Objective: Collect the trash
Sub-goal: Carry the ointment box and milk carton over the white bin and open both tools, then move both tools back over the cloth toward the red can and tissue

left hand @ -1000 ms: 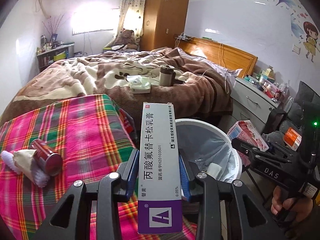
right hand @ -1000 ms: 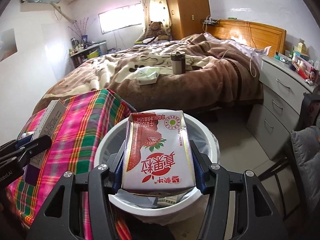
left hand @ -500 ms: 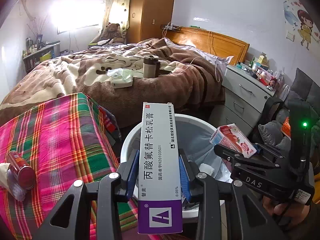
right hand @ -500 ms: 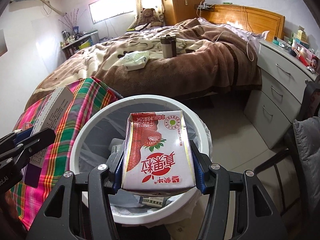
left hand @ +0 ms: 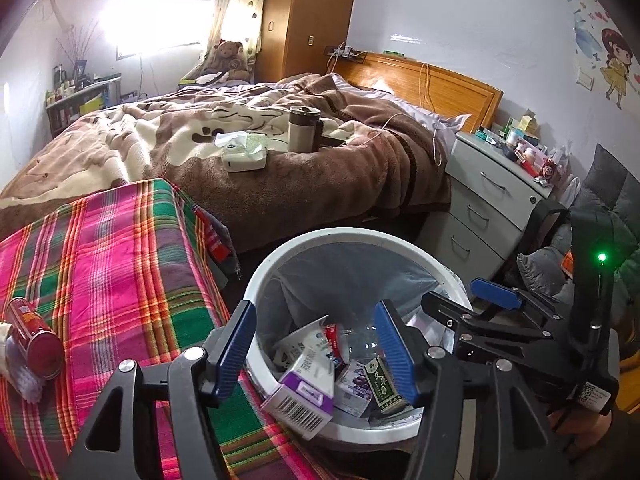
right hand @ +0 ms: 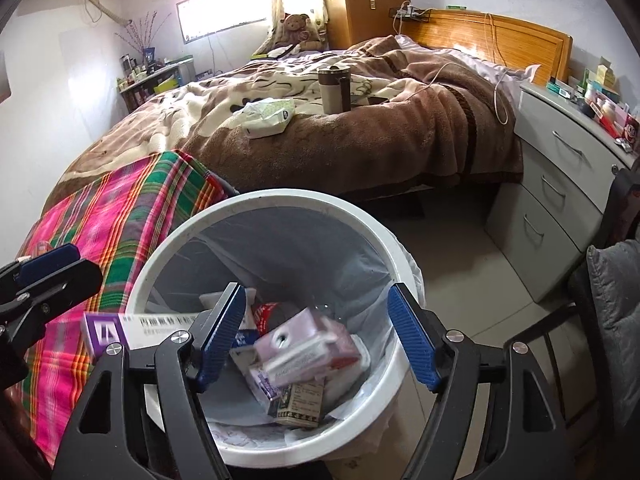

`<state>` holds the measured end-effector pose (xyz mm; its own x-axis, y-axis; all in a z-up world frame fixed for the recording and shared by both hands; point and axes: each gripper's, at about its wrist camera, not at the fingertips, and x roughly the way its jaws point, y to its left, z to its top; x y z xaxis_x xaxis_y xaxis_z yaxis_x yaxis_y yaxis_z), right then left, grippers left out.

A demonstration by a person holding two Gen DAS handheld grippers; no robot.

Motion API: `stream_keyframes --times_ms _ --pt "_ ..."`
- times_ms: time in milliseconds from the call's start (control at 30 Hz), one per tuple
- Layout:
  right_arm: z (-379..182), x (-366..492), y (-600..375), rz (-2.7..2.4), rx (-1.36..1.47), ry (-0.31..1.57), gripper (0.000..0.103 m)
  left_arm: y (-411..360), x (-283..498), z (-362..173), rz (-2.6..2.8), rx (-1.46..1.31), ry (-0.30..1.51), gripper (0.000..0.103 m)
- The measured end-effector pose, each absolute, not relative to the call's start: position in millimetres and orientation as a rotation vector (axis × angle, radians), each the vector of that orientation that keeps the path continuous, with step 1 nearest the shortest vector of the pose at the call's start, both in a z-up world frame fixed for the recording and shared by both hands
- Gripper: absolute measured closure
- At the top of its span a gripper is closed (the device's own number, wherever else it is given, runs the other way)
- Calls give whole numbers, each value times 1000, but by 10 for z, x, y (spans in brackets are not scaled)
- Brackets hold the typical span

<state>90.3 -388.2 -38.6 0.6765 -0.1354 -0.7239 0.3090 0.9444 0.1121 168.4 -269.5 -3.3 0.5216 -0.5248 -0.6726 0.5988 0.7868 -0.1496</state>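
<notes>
A white trash bin [left hand: 352, 240] [right hand: 280, 200] with a grey liner stands beside the plaid-covered table. My left gripper [left hand: 316, 344] is open and empty over its near rim. The white-and-purple ointment box [left hand: 304, 392] [right hand: 132, 328] lies tilted across the bin's edge, just below that gripper. My right gripper [right hand: 316, 328] is open and empty above the bin; the strawberry milk carton [right hand: 304, 344] is blurred inside, among several other boxes. The right gripper also shows in the left wrist view [left hand: 492, 304]. A red can [left hand: 34, 336] lies on the table.
The plaid cloth table [left hand: 112, 264] is left of the bin. Behind is a bed [left hand: 280, 152] with a tissue pack [left hand: 242, 152] and a mug [left hand: 304, 128]. A grey drawer unit [left hand: 488, 208] and a dark chair [right hand: 612, 320] stand right.
Both grippers opened over the bin. The ointment box dropped from the left one and the milk carton from the right one into the bin.
</notes>
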Motion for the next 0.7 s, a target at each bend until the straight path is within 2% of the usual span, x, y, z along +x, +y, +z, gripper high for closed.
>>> stream_keyframes --times_ms 700 --pt "-197 944 -3463 -189 209 714 28 -1880 1602 196 -557 14 722 42"
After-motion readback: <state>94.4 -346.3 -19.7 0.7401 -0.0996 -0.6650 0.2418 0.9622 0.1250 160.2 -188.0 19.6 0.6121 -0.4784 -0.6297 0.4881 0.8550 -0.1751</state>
